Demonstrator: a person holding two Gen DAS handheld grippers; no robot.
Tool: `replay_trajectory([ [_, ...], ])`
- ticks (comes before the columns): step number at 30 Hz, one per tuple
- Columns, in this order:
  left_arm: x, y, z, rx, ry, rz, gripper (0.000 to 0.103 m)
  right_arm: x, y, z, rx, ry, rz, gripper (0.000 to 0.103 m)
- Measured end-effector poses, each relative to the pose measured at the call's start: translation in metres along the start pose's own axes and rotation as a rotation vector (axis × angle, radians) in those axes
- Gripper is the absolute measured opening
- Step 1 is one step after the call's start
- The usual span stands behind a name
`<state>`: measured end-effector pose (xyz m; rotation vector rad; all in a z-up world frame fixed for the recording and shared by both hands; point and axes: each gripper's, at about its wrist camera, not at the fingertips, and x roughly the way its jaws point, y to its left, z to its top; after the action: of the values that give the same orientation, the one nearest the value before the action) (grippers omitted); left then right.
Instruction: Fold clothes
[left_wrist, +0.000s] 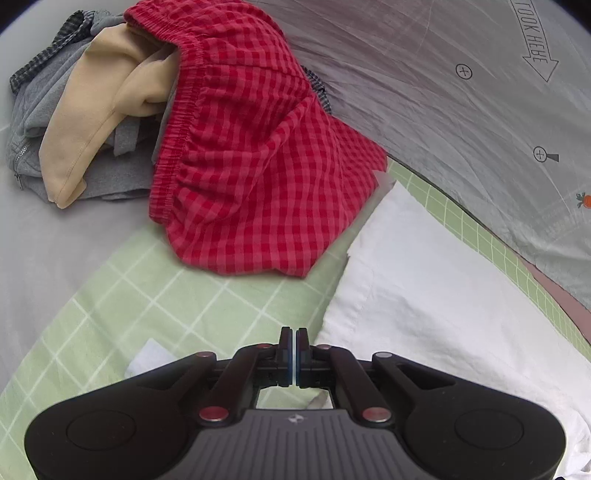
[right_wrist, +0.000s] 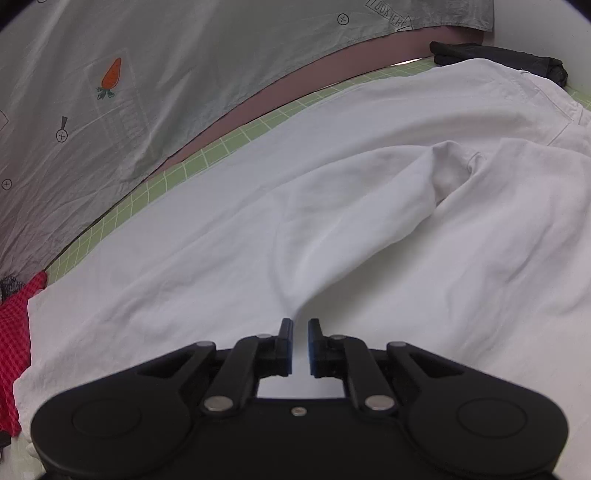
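L gripper (left_wrist: 294, 338): jaws pressed together, only a thin slit between the pads; nothing seen held. Hangs over the green checked sheet (left_wrist: 177, 295), just beside the white garment's (left_wrist: 436, 295) near-left edge.
R gripper (right_wrist: 300, 328): jaws a little apart, narrow gap, nothing between them. Sits right over the white garment (right_wrist: 258, 229), tips at the foot of a raised fold.
White garment: spread across the bed, covers most of the sheet in the R wrist view; one big fold/ridge runs up from the gripper tips toward the far right; seams show at far right.
Small white scrap (left_wrist: 147, 358): on the sheet, left of the L gripper; can't tell what it is.
Red gingham shorts (left_wrist: 258, 155): crumpled, elastic waistband facing left, touching the white garment's far-left corner; draped partly onto the pile behind.
Pile: beige garment (left_wrist: 92, 110) atop grey zip fleece (left_wrist: 37, 122), dark checked fabric (left_wrist: 55, 40) at the back.
Grey printed cloth (left_wrist: 461, 92): along the bed's far edge, w/ carrot and arrow prints.
Dark item (right_wrist: 498, 59): far right corner, beyond the white garment.
Containers: none in view.
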<state>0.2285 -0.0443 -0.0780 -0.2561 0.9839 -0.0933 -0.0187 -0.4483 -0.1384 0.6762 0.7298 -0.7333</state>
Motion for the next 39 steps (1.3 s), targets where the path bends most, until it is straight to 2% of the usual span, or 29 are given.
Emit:
replay_trajectory([
  [1,-0.001,-0.006,-0.005,0.009,0.004,-0.012,0.004,-0.006,-0.004,0.000,-0.002,-0.013,0.003,0.037],
  [2,-0.003,-0.013,-0.011,0.020,0.014,-0.028,0.006,-0.011,-0.007,0.002,-0.006,-0.029,0.007,0.039],
  [4,-0.005,-0.027,-0.023,0.045,0.033,-0.060,0.022,-0.021,-0.016,0.007,-0.021,-0.064,0.011,0.045],
  [7,-0.009,-0.054,-0.048,0.115,0.062,-0.092,0.032,-0.030,-0.034,0.018,-0.048,-0.114,-0.005,0.058],
  [11,-0.012,-0.090,-0.086,0.179,0.128,-0.128,0.042,-0.037,-0.068,0.040,-0.064,-0.161,-0.040,0.061],
  [14,-0.014,-0.117,-0.113,0.212,0.158,-0.126,0.050,-0.039,-0.105,0.059,-0.067,-0.182,-0.058,0.062],
  [21,-0.023,-0.185,-0.180,0.250,0.175,-0.050,0.058,-0.033,-0.202,0.119,-0.170,-0.221,-0.104,0.061],
  [23,-0.026,-0.202,-0.198,0.262,0.174,-0.018,0.059,-0.024,-0.224,0.138,-0.224,-0.227,-0.130,0.055],
  [28,-0.026,-0.238,-0.234,0.253,0.155,0.079,0.064,0.008,-0.295,0.195,-0.326,-0.222,-0.170,0.054],
  [32,-0.023,-0.254,-0.248,0.260,0.112,0.177,0.066,0.042,-0.325,0.224,-0.384,-0.181,-0.144,0.053],
  [36,-0.022,-0.255,-0.249,0.197,0.104,0.205,0.069,0.074,-0.346,0.248,-0.377,-0.140,-0.122,0.052],
  [39,-0.023,-0.257,-0.250,0.179,0.103,0.228,0.069,0.092,-0.351,0.263,-0.368,-0.154,-0.160,0.058],
])
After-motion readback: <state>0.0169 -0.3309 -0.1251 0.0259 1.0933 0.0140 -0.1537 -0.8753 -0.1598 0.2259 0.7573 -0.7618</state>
